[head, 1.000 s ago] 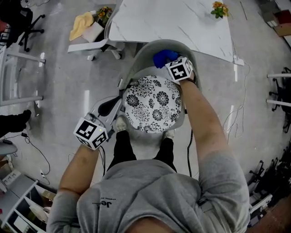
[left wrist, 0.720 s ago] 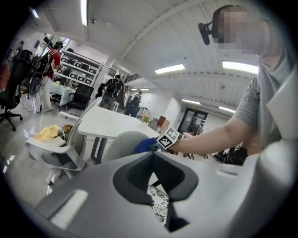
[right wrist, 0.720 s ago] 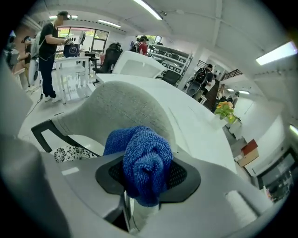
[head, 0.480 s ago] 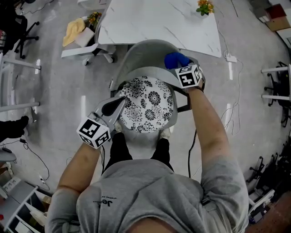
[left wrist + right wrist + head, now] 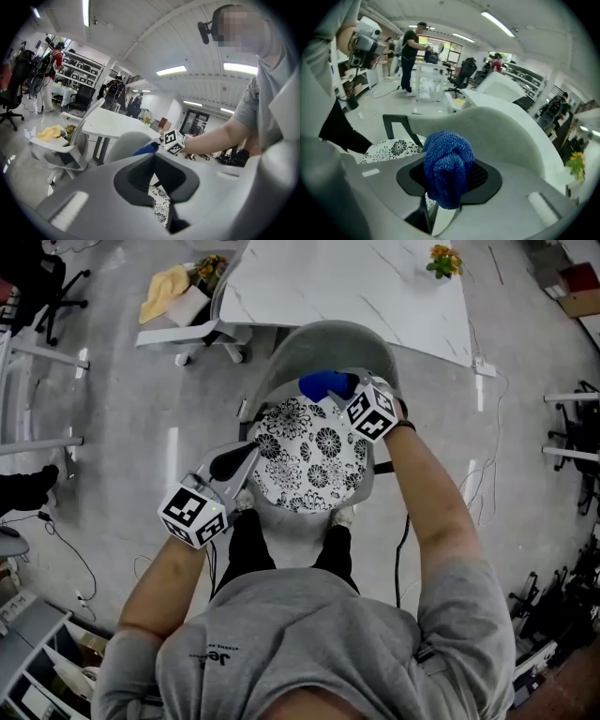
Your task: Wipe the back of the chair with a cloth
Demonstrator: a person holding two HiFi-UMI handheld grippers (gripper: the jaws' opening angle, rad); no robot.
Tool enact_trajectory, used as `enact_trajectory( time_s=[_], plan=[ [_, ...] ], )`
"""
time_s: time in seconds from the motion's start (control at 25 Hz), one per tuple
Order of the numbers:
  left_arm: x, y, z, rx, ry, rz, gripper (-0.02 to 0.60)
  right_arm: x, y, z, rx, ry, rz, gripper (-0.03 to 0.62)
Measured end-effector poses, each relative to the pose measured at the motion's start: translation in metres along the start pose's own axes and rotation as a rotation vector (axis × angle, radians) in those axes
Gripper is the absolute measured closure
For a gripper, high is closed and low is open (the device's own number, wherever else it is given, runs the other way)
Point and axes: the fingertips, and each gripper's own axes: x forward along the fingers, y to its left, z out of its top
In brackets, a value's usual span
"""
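A grey chair with a curved back [image 5: 323,345] and a floral seat cushion [image 5: 305,460] stands right below me. My right gripper [image 5: 345,392] is shut on a bunched blue cloth [image 5: 323,385], which presses against the inner face of the back near its middle. In the right gripper view the cloth [image 5: 447,164] fills the jaws of the right gripper [image 5: 447,183], with the chair back [image 5: 497,131] just beyond. My left gripper [image 5: 246,454] hovers at the cushion's left edge, shut and holding nothing. The left gripper view shows the chair back [image 5: 126,143] and the cloth [image 5: 145,149].
A white marble table [image 5: 356,287] with a small flower pot [image 5: 442,261] stands just behind the chair. A second white chair with a yellow cloth [image 5: 167,292] sits at the back left. Cables [image 5: 483,474] trail over the floor on the right. People stand in the background.
The right gripper swept the blue cloth to the right end of the chair back, then back left to its middle. The left gripper edged in toward the cushion's left edge.
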Motion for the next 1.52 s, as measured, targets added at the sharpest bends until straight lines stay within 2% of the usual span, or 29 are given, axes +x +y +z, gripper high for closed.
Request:
enact_trajectory(
  time_s=[0.12, 0.28, 0.44, 0.6, 0.88, 1.12, 1.52],
  plan=[
    [-0.019, 0.016, -0.007, -0.008, 0.004, 0.03, 0.523, 0.041, 0.03, 0.029, -0.105, 0.011, 0.076, 0.456],
    [-0.043, 0.04, -0.015, -0.035, -0.001, 0.075, 0.523, 0.089, 0.042, 0.06, -0.139, 0.043, 0.092, 0.456],
    [-0.06, 0.059, -0.021, -0.06, -0.01, 0.108, 0.523, 0.116, 0.027, 0.065, -0.081, 0.098, 0.041, 0.456],
    [-0.068, 0.067, -0.025, -0.077, -0.012, 0.126, 0.523, 0.12, 0.016, 0.059, 0.034, 0.085, 0.021, 0.454],
    [-0.057, 0.061, -0.028, -0.062, 0.011, 0.115, 0.523, 0.113, -0.013, 0.029, 0.221, 0.098, -0.091, 0.454],
    [-0.027, 0.065, -0.021, -0.007, 0.033, 0.115, 0.523, 0.083, -0.055, -0.03, 0.41, 0.146, -0.23, 0.454],
    [0.04, 0.052, -0.012, 0.041, 0.062, 0.065, 0.523, -0.001, -0.086, -0.107, 0.472, 0.208, -0.414, 0.457]
  ],
)
